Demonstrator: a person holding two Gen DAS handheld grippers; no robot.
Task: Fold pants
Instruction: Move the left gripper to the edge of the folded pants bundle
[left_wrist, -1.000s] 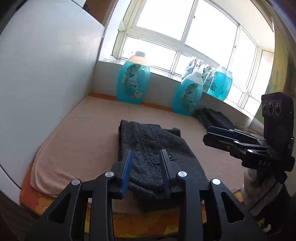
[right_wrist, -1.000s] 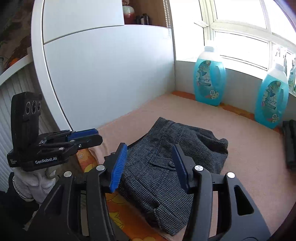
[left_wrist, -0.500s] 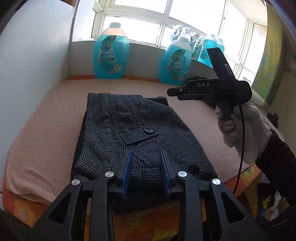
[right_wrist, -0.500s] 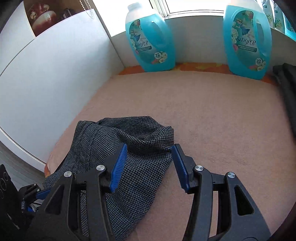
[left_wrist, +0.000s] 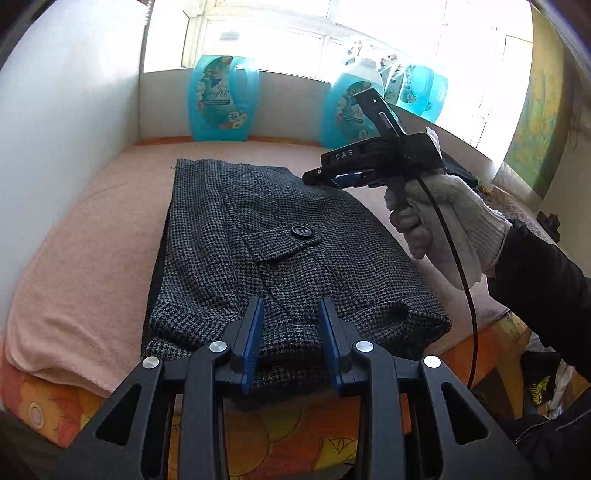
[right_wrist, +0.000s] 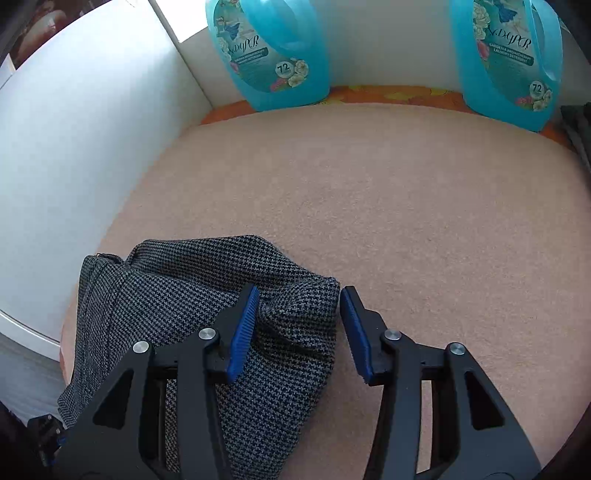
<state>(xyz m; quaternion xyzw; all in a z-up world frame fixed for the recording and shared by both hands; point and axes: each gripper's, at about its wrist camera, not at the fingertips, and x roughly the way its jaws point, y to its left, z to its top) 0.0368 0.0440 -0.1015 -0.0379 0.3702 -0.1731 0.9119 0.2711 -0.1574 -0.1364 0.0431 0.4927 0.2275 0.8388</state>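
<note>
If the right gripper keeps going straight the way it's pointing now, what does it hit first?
Most likely the far corner of the folded pants, which sits between the open fingers of the right gripper. Past it lies the pink blanket. Depth is hard to judge.

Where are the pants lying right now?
The folded pants lie on the pink blanket, left of centre, near its front edge, well short of the blue detergent bottles.

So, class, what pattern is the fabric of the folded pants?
The pants are a small black-and-grey houndstooth check, clearest in the left wrist view.
</note>
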